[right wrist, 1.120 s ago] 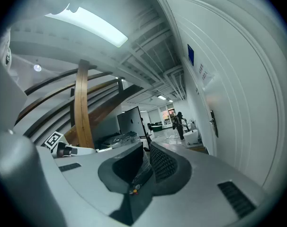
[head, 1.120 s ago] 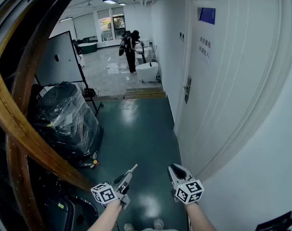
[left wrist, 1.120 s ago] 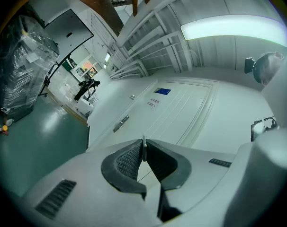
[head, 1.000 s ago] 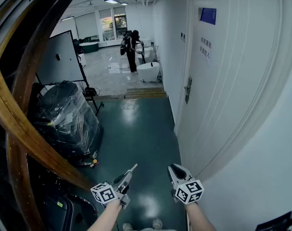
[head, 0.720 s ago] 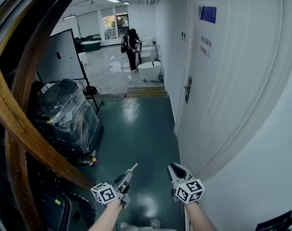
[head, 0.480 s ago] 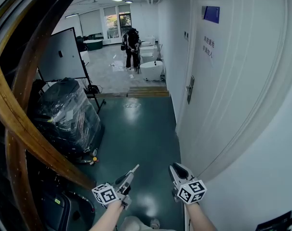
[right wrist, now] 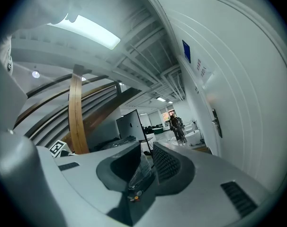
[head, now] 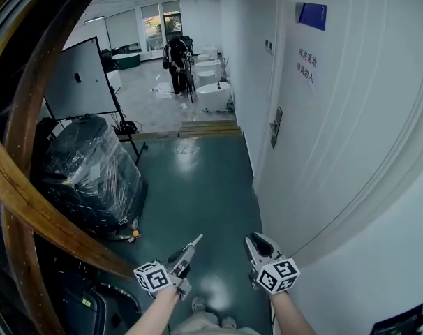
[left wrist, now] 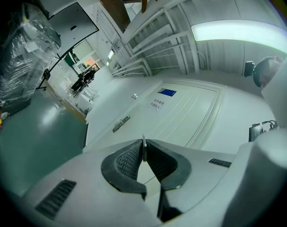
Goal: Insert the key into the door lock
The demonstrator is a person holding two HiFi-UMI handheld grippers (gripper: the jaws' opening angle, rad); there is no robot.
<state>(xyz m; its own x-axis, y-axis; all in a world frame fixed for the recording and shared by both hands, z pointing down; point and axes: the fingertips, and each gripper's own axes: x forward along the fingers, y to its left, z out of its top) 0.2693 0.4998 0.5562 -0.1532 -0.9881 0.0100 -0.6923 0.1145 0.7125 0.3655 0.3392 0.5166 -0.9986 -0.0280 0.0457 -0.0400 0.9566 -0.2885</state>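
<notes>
Key (left wrist: 143,146) is pinched in my left claw (left wrist: 143,157), blade pointing forward. My right claw (right wrist: 146,167) is spread and empty. Lock (head: 274,127) sits on the door (head: 323,138), well ahead at right. Nothing is inserted yet, so I judge the approach and the insertion are both still to do.

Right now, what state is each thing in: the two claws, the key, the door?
left claw: shut on the key.
right claw: open, nothing between its jaws.
key: pinched between the pads, tip sticking out.
door: closed.
door lock: no key in it yet.
</notes>
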